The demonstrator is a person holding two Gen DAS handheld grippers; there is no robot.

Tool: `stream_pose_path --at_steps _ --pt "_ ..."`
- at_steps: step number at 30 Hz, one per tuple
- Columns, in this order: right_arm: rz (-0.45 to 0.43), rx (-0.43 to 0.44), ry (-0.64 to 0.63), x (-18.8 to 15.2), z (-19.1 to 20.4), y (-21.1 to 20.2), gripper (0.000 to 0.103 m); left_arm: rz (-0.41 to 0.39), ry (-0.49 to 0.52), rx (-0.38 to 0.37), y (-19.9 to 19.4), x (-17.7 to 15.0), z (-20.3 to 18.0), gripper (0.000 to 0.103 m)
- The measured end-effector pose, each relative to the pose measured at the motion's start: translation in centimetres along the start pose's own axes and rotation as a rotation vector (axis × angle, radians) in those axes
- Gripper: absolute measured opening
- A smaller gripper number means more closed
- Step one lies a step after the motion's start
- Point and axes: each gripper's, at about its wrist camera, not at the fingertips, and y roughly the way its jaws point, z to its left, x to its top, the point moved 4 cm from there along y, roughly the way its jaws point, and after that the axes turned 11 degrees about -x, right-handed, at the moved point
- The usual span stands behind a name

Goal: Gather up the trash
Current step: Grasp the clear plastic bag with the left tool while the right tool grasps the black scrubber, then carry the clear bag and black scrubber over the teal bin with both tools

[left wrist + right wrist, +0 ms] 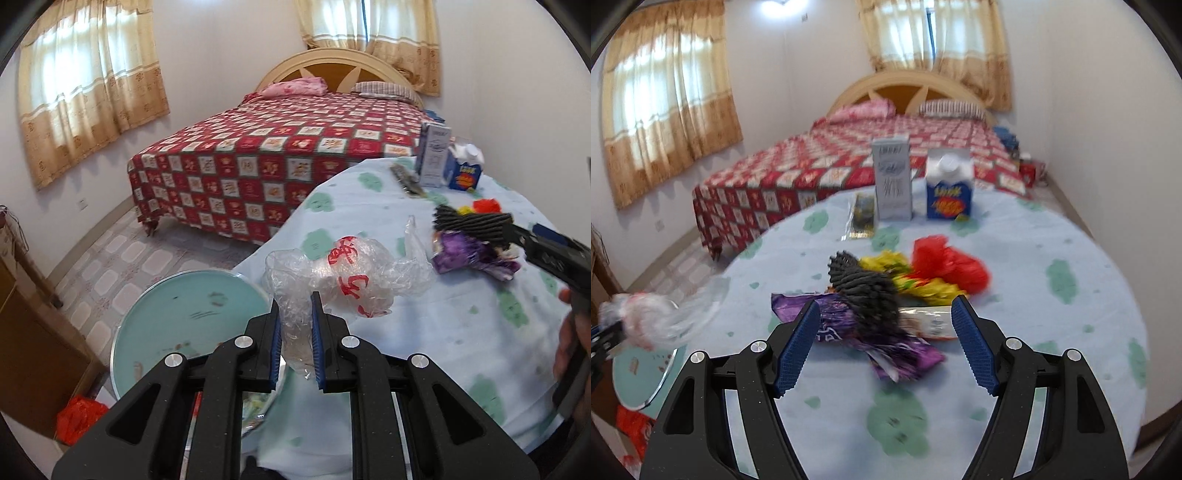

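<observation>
The left gripper (295,332) pinches a crumpled clear plastic bag (343,273) with red characters, unreadable, at the table's (461,325) left edge. The right gripper (886,343) stands spread over a purple wrapper (886,343) mid-table; lettering on the blue carton (948,192) is too blurred to read.

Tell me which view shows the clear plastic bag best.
The left wrist view: the clear plastic bag fills its centre, sharp, pinched by the left tongs. The right wrist view shows it only blurred at its left edge.

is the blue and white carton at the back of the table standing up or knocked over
Upright. The blue and white carton stands on its base on the table, white cap on top.
</observation>
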Motion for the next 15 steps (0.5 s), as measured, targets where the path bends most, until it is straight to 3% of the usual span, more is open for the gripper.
stream_pose_path --at_steps 2,3,4,5,15 --pt "0.031 0.012 0.002 -0.1 0.4 1.1 0.069 0.009 -0.002 -0.001 0.1 -0.5 0.6 0.014" --pt "0.053 0.029 -0.001 -0.2 0.6 1.6 0.046 0.014 -0.009 0.0 0.1 -0.8 1.3 0.014" --pt "0.067 0.035 -0.005 -0.2 0.8 1.8 0.03 0.014 -0.014 0.001 0.0 -1.0 1.5 0.014" --pt "0.069 0.037 -0.008 -0.3 0.9 1.8 0.023 0.015 -0.019 0.0 -0.1 -1.2 1.7 0.014" --pt "-0.081 0.149 -0.079 0.0 4.1 -3.5 0.02 -0.012 -0.039 0.026 -2.1 -1.7 4.0 0.014"
